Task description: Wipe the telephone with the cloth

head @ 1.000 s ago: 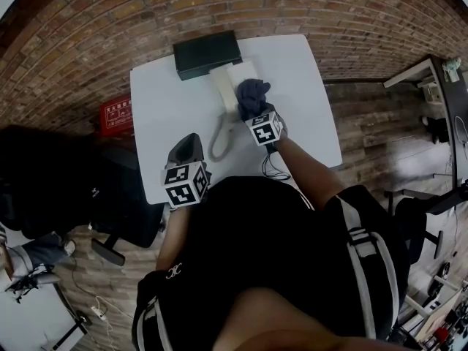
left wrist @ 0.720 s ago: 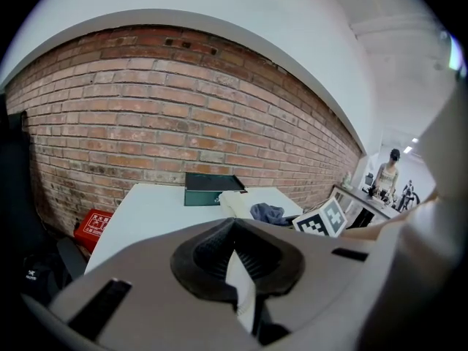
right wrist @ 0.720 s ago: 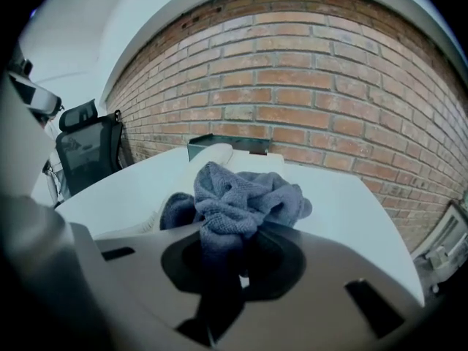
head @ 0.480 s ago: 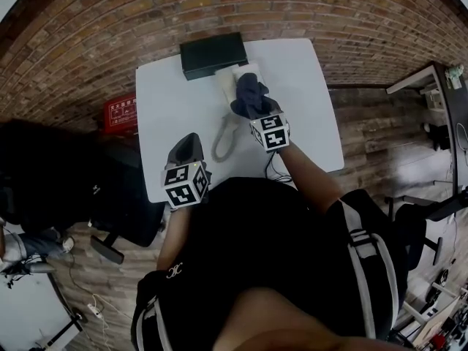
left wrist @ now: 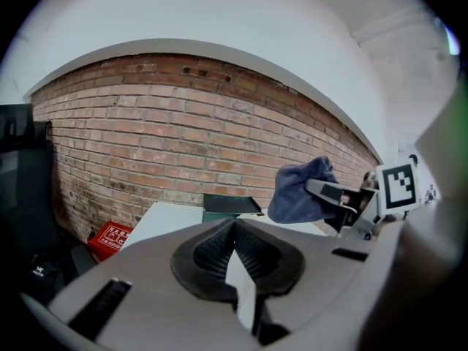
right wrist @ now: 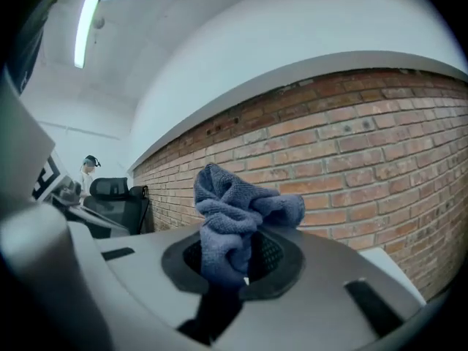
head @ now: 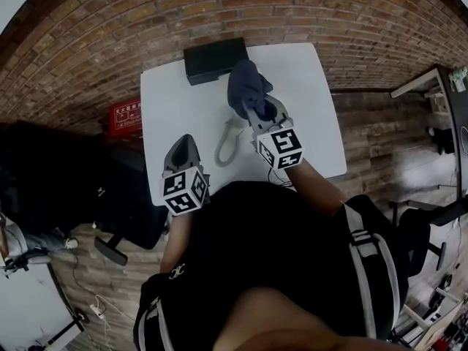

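Head view, looking steeply down: a white table (head: pixel 168 115) stands against a brick floor, with a dark box (head: pixel 214 58) at its far edge. My right claw (head: pixel 252 108) reaches over the middle of the table, clamped on a bunched blue cloth (head: pixel 245 85). A second ago the cloth sat lower, on the pale telephone; now it has slid forward, almost to the dark box, and covers the telephone from this angle. Only the curly cord (head: pixel 225 143) shows, trailing toward me. My left claw (head: pixel 184 143) hangs idle near the table's near edge

Left claw view: my left claw (left wrist: pixel 235 232) has its jaws pressed together with nothing between them. Past it, the cloth (left wrist: pixel 300 192) is held up in the air above the table (left wrist: pixel 168 214)

Right claw view: my right claw (right wrist: pixel 238 265) grips the cloth (right wrist: pixel 238 203), which stands up in a crumpled tuft against the brick wall (right wrist: pixel 365 167). No telephone appears here

I judge one wiping pass has just ended and the cloth has lifted off, so another stroke probably needs it lowered again
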